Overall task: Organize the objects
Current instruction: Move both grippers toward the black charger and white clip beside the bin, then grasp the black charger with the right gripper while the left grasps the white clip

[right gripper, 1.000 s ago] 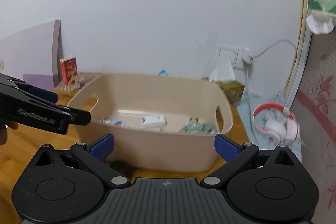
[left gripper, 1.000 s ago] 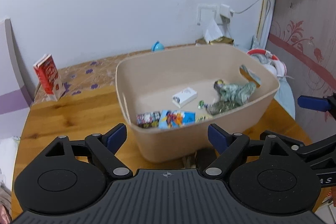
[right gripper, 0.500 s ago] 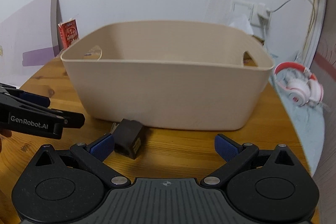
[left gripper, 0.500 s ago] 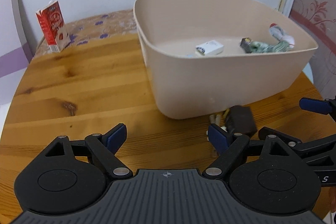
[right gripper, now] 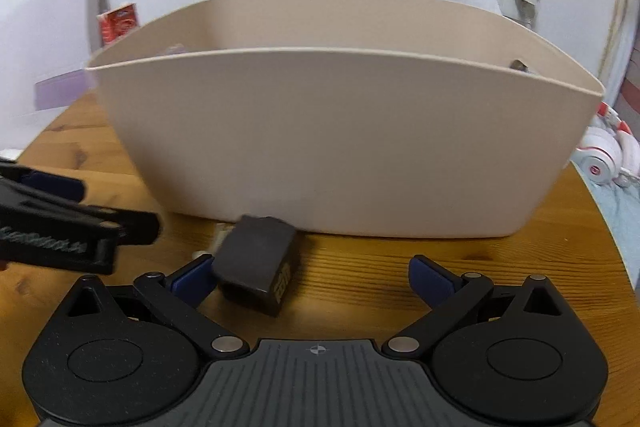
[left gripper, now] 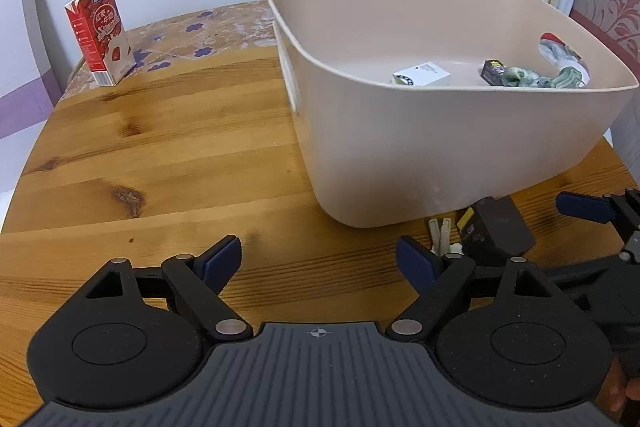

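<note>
Left wrist view shows the left gripper [left gripper: 319, 259] low over the wooden worktop [left gripper: 168, 155], with its jaws wide apart and only bare wood between them. A beige bin [left gripper: 440, 155] stands on the right half of the worktop. Inside it lie a small white box [left gripper: 422, 75], a dark little package [left gripper: 493, 70] and a green crumpled thing [left gripper: 536, 77] near the right wall. Just in front of the bin's near wall a dark brown block [left gripper: 498, 227] lies on the worktop, beside some pale small pieces [left gripper: 440, 233] that I cannot identify. A red carton [left gripper: 100, 35] stands upright near the far left corner. At the right edge of the picture the right gripper [left gripper: 588, 211] comes in.

Right wrist view shows the right gripper [right gripper: 312, 273] with its jaws also wide apart, gripping nothing. The dark brown block [right gripper: 256, 259] lies on the worktop [right gripper: 360, 275] between them, close to the left finger; whether it touches that finger I cannot tell. The bin [right gripper: 340, 147] is directly behind it. The left gripper [right gripper: 60, 227] shows blurred at the left, and white and red headphones [right gripper: 608, 155] lie beyond the right edge of the worktop.
</note>
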### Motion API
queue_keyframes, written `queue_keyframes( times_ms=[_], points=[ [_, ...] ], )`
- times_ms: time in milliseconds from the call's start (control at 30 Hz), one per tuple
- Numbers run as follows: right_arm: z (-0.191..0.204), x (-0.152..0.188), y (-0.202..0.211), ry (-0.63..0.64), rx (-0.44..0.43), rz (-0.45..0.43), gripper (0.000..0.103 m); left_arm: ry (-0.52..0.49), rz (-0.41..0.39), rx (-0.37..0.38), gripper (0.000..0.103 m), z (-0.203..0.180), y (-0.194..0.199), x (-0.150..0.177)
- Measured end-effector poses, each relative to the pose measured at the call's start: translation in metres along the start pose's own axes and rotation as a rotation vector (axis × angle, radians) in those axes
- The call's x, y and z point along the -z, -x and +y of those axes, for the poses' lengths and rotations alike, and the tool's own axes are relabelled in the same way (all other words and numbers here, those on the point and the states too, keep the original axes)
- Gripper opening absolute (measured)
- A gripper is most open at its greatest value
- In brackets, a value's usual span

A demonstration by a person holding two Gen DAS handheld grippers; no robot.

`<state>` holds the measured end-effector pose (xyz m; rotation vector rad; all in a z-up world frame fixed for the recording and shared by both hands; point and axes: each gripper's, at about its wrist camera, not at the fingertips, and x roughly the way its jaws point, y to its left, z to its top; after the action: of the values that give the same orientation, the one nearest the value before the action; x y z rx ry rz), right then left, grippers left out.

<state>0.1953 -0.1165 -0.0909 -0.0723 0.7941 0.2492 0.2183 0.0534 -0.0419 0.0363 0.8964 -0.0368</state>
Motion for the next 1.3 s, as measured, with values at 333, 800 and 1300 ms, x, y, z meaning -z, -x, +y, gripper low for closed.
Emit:
queue_keyframes(
  times_ms=[333,800,1300],
  points=[
    [-0.049,0.007,0.008,-0.074,0.053,-0.007,0.101,-0.027,0.01,0.086,0.086,-0.024,-0.002,0.0],
    [-0.069,0.009,0.008,0.01,-0.04,-0.026,0.078,-0.079,0.018,0.066,0.062,-0.06,-0.017,0.002],
    [-0.04,0.018,0.026,0.084,-0.071,-0.052,0.03,-0.053,0.004,0.124,0.021,-0.051,-0.001,0.014]
  ],
)
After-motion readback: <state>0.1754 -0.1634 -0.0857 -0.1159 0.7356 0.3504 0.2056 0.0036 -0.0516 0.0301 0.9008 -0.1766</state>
